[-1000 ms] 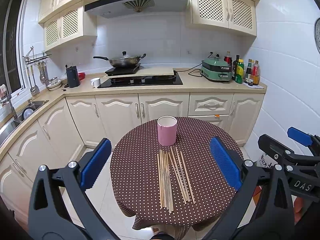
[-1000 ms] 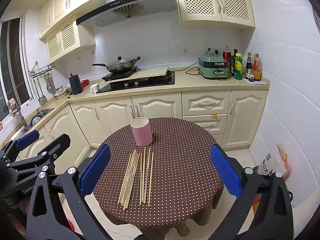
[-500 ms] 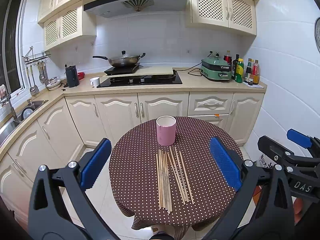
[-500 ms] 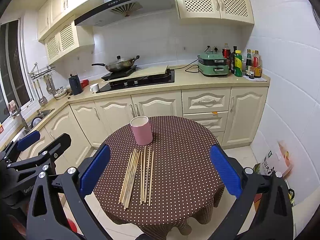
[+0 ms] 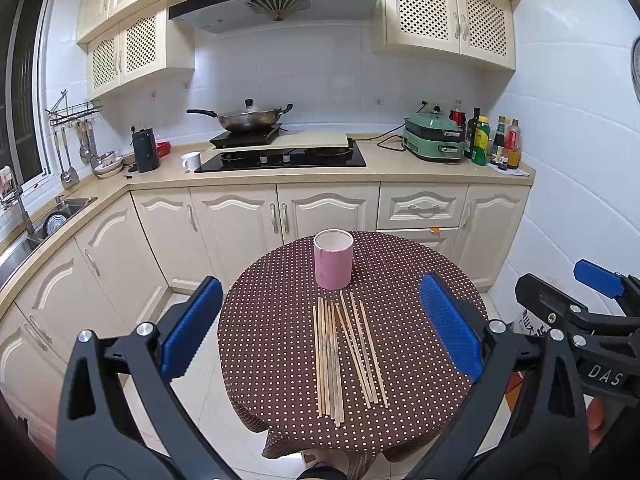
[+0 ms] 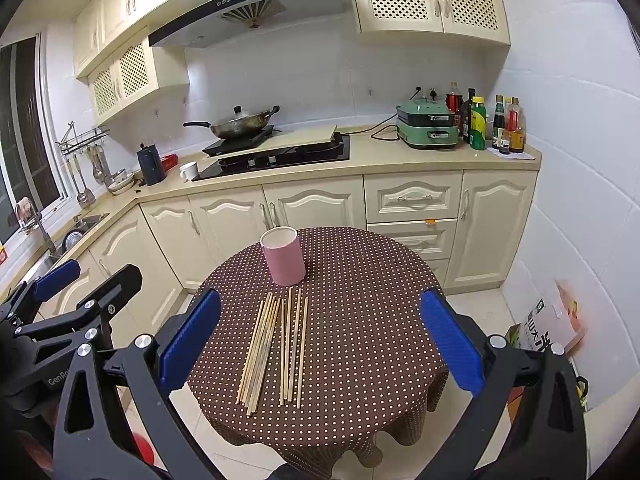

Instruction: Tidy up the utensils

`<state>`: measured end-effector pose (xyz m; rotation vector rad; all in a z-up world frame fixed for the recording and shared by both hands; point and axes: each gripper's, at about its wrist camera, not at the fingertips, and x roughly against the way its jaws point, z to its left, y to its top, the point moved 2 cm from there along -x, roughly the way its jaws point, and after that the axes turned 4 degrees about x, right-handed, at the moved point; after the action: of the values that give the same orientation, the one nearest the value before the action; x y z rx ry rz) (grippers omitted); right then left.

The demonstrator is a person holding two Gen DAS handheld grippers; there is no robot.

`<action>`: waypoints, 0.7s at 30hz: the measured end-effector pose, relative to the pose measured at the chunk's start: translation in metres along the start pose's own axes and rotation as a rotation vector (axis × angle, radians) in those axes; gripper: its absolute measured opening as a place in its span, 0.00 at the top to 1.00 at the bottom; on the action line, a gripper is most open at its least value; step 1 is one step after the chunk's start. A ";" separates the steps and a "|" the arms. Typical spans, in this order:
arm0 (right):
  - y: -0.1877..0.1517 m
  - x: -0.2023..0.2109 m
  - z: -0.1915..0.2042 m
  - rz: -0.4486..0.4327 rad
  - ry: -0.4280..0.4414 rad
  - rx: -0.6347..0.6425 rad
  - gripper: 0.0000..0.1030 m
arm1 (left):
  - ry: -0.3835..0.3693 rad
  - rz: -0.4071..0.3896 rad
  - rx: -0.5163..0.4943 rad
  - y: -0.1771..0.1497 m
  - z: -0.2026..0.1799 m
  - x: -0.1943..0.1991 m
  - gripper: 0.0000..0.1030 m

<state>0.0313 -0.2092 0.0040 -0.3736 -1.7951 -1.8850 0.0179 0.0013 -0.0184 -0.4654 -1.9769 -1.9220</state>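
Several wooden chopsticks (image 5: 344, 354) lie side by side on a round table (image 5: 420, 264) with a brown polka-dot cloth; they also show in the right wrist view (image 6: 274, 346). A pink cylindrical holder (image 5: 333, 259) stands upright just behind them, also in the right wrist view (image 6: 282, 255). My left gripper (image 5: 320, 328) is open and empty, held above and in front of the table. My right gripper (image 6: 320, 332) is open and empty, also above the table's near side. Each gripper shows at the edge of the other's view.
Cream kitchen cabinets and a counter (image 5: 400, 168) run behind the table, with a stove and wok (image 5: 248, 118), a green appliance (image 5: 434, 138) and bottles (image 5: 504, 144). A sink (image 5: 48, 220) is at the left. A paper bag (image 6: 548, 328) stands on the floor at the right.
Both grippers have drifted slightly; the table and chopsticks sit a little differently in each view. Nothing was taken hold of.
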 end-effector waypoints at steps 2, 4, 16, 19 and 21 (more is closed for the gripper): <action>0.000 0.000 0.001 0.003 0.003 0.001 0.07 | 0.000 -0.001 0.000 0.000 0.000 0.000 0.06; 0.000 0.000 0.002 0.000 0.002 0.001 0.07 | 0.001 -0.005 -0.002 -0.001 0.000 0.000 0.06; -0.002 0.000 0.002 0.007 0.006 -0.006 0.07 | -0.001 -0.002 -0.006 -0.001 0.000 0.001 0.06; -0.003 -0.002 0.001 0.017 0.011 -0.009 0.07 | -0.003 0.010 -0.001 -0.002 0.001 -0.001 0.06; -0.003 -0.005 0.000 0.027 0.015 -0.011 0.07 | -0.004 0.019 0.003 -0.003 0.002 -0.002 0.06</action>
<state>0.0338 -0.2082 -0.0015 -0.3848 -1.7618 -1.8757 0.0183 0.0029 -0.0224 -0.4858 -1.9700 -1.9076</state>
